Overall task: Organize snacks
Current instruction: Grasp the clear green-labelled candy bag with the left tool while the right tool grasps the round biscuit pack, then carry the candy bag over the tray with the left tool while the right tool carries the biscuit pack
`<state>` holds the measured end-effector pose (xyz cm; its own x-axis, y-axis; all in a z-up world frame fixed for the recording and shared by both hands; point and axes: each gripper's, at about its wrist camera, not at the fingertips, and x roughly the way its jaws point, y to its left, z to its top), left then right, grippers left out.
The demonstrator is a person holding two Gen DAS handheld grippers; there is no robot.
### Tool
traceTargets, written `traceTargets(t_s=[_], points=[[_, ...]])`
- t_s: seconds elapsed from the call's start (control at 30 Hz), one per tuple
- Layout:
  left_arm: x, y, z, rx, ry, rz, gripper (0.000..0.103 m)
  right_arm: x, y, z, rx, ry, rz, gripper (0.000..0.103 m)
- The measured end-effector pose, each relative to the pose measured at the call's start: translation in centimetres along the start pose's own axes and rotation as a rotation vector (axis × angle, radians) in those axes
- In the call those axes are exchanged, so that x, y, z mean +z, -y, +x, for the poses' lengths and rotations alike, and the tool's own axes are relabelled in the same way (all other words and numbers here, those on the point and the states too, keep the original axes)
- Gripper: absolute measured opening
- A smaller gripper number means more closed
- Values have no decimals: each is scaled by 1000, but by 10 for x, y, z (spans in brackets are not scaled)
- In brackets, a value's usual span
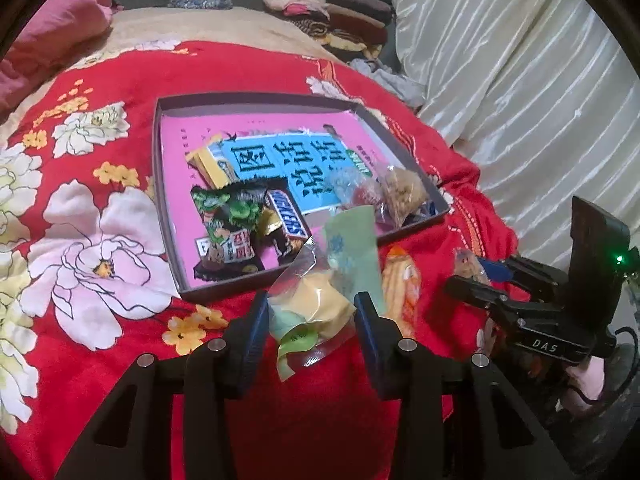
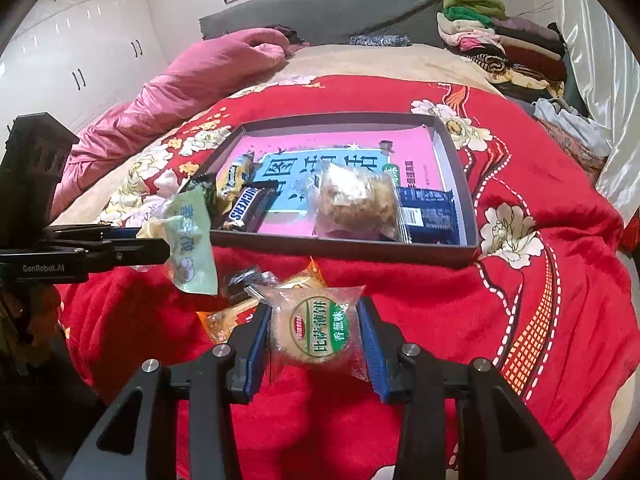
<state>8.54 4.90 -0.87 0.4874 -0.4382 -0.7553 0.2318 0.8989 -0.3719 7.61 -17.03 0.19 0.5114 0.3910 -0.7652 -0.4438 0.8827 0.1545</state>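
A shallow grey box with a pink floor lies on the red flowered bedspread and holds several snacks: a Snickers bar, a green-black packet, a clear bag of brown snack and a dark blue bar. My left gripper is shut on a pale green and yellow pastry packet, held just before the box's near edge. My right gripper is shut on a round biscuit packet with a green label, near the bedspread.
An orange snack packet and a dark wrapper lie loose on the bedspread before the box. A pink quilt lies at far left, folded clothes at the back right, a white curtain on the right.
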Motion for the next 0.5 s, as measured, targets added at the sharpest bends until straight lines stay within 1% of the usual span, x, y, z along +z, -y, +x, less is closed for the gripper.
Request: traceTargets(t_s=[0.13, 0.27, 0.5], points=[[3, -1, -6, -8, 25, -11, 44, 3, -2, -3, 3, 14, 0, 42], [7, -5, -14, -13, 68, -33, 44, 10, -4, -8, 12, 37, 0, 42], [16, -17, -28, 18, 133, -65, 44, 23, -13, -13, 31, 74, -16, 42]])
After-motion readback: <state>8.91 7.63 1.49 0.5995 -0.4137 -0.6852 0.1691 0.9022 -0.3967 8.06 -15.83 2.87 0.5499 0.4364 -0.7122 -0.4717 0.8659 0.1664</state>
